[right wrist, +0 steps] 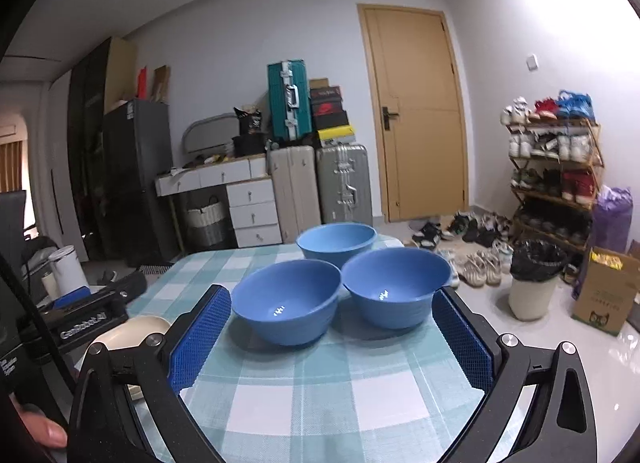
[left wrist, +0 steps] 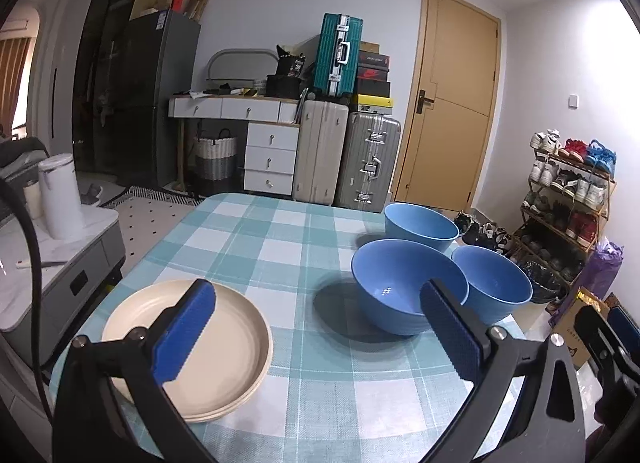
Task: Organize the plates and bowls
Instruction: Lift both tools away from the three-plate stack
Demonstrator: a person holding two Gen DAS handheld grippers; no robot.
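Note:
A stack of cream plates (left wrist: 224, 347) lies at the near left of the table with the teal checked cloth (left wrist: 280, 231). Three empty blue bowls stand apart on the right: a near one (left wrist: 404, 287), one to its right (left wrist: 496, 283) and a far one (left wrist: 420, 223). My left gripper (left wrist: 320, 333) hovers open between the plates and the near bowl, holding nothing. My right gripper (right wrist: 332, 337) is open and empty in front of the near-left bowl (right wrist: 288, 299) and near-right bowl (right wrist: 394, 287); the third bowl (right wrist: 338, 241) stands behind them. The plates (right wrist: 136, 329) are partly hidden by the left gripper's body (right wrist: 92, 315).
A low side cabinet with a white kettle (left wrist: 60, 195) stands left of the table. On the floor to the right are a lined bin (right wrist: 534, 283), a cardboard box (right wrist: 604, 295), loose shoes and a shoe rack (right wrist: 556, 167). A thumb (right wrist: 44, 429) shows at the lower left.

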